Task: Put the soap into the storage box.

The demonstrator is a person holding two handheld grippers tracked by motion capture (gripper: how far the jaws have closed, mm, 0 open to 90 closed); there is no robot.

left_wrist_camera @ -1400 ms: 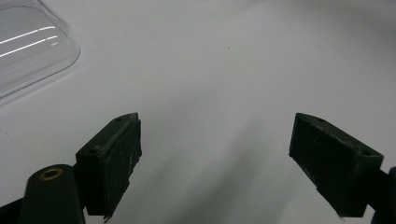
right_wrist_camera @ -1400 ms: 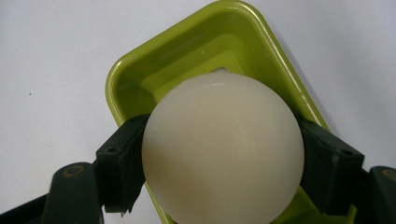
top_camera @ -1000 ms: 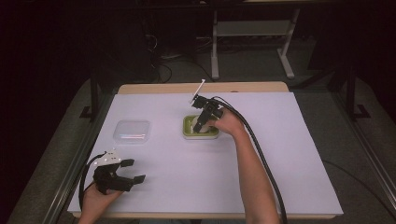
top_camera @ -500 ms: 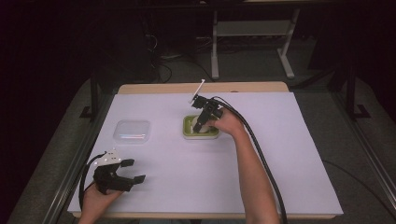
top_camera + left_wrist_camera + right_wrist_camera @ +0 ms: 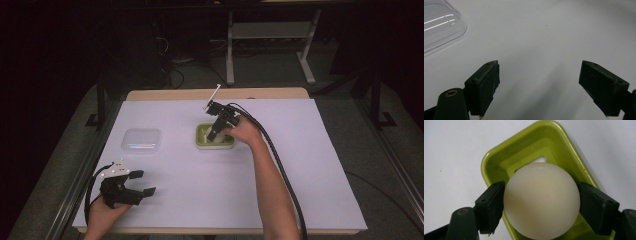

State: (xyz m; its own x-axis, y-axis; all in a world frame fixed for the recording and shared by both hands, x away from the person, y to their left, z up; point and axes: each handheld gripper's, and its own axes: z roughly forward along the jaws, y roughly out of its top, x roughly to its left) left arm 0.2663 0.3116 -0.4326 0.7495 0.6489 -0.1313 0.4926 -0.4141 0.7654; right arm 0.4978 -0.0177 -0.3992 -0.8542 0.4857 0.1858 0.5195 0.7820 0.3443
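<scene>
While our right gripper (image 5: 541, 202) clamps the white ball (image 5: 542, 200) between both jaws just over the green tray (image 5: 496, 162) near the table's (image 5: 310, 165) middle, our left gripper (image 5: 540, 87) rests spread wide, holding nothing, near the clear lid (image 5: 439, 27).

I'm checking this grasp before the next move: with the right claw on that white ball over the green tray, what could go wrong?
The right claw grips the smooth, round white ball at its widest part, so it might squirt out and roll across the table. The green tray looks light; a bump could shove it. The left claw sits open, away from the tray, near the clear lid, so nothing steadies the tray.
</scene>
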